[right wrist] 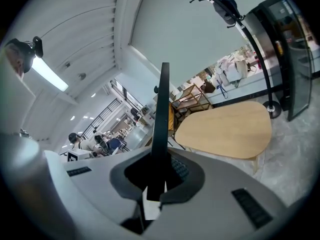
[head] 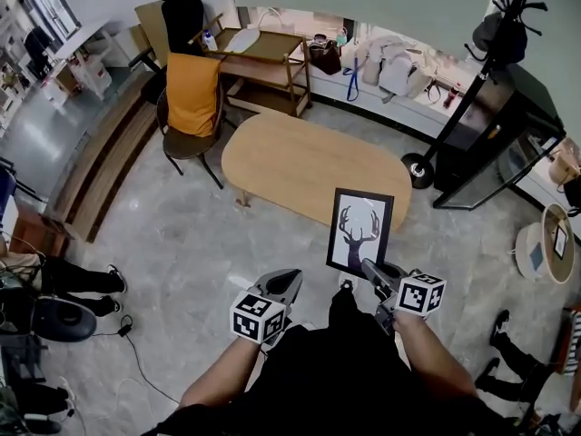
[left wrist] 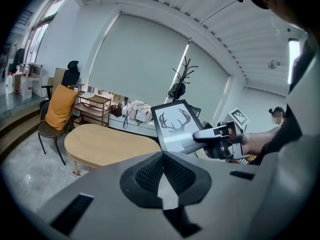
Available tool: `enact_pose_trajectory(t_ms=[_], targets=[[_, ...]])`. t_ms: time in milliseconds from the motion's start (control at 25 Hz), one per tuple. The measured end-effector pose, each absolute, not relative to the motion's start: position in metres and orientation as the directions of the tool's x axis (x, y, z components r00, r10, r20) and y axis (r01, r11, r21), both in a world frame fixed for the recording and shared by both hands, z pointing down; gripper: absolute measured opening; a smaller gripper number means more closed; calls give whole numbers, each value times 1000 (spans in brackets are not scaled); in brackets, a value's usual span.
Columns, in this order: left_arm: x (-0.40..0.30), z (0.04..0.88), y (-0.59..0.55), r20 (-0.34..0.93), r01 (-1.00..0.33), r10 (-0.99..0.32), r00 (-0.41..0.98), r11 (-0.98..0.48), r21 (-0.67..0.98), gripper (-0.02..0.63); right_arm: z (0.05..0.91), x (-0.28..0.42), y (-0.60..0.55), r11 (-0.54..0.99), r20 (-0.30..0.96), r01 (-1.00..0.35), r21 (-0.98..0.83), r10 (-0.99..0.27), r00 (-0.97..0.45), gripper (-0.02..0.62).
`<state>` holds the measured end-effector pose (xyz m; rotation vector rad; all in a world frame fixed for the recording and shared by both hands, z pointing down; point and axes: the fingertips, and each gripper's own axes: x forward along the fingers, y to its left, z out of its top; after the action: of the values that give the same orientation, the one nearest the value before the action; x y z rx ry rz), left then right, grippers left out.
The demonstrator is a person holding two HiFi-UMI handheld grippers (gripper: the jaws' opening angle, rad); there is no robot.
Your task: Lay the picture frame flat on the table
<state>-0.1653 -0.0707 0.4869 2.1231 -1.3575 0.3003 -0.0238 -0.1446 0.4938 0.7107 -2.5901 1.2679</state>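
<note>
A black picture frame [head: 359, 230] with a deer-antler print stands upright in the air, just short of the near end of the oval wooden table [head: 300, 157]. My right gripper [head: 368, 266] is shut on its lower edge. The right gripper view has the frame [right wrist: 161, 114] edge-on, rising from between the jaws of my right gripper [right wrist: 160, 169], with the table [right wrist: 225, 129] beyond. To the left of the frame, my left gripper [head: 290, 280] is shut and holds nothing. The left gripper view shows my left gripper [left wrist: 162, 156], with the frame [left wrist: 175, 124] and the table [left wrist: 100, 144] beyond it.
A chair draped with an orange cloth [head: 192, 94] stands at the table's far left end, with a wooden shelf unit [head: 263, 62] behind it. A black coat stand [head: 463, 98] and a dark cabinet [head: 499, 143] are at the right. A seated person's feet [head: 91, 289] show at the left.
</note>
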Motion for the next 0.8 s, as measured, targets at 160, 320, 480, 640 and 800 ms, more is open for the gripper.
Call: enact_pose_trajectory(t_ms=[160,320,480,640,800], targets=[[-166,486,-119,492,-889,-748,446,-308,338,0,495,-31,-194,532,326,-463,-709,-336,-884,14],[-160,478,-184,486,-896,-758,435,-312,316,0,498,-28,-250,543,314,-444,-713,-319,-894,14],[-143,477,-239,490,-902,-762,424,-307,303,0,508,-14,-296,541,316,-436,-719,-305,-898,14],[-121,480,-293,502,-904,-755,423,-317,286,0,521,-1,-342,531,309,-424,-734,-295,-904,14],[-104,483,-323,511,-899,-740,436,-338,278,0,543,3,-373,497,317,-426,-756,-291,-903,14]])
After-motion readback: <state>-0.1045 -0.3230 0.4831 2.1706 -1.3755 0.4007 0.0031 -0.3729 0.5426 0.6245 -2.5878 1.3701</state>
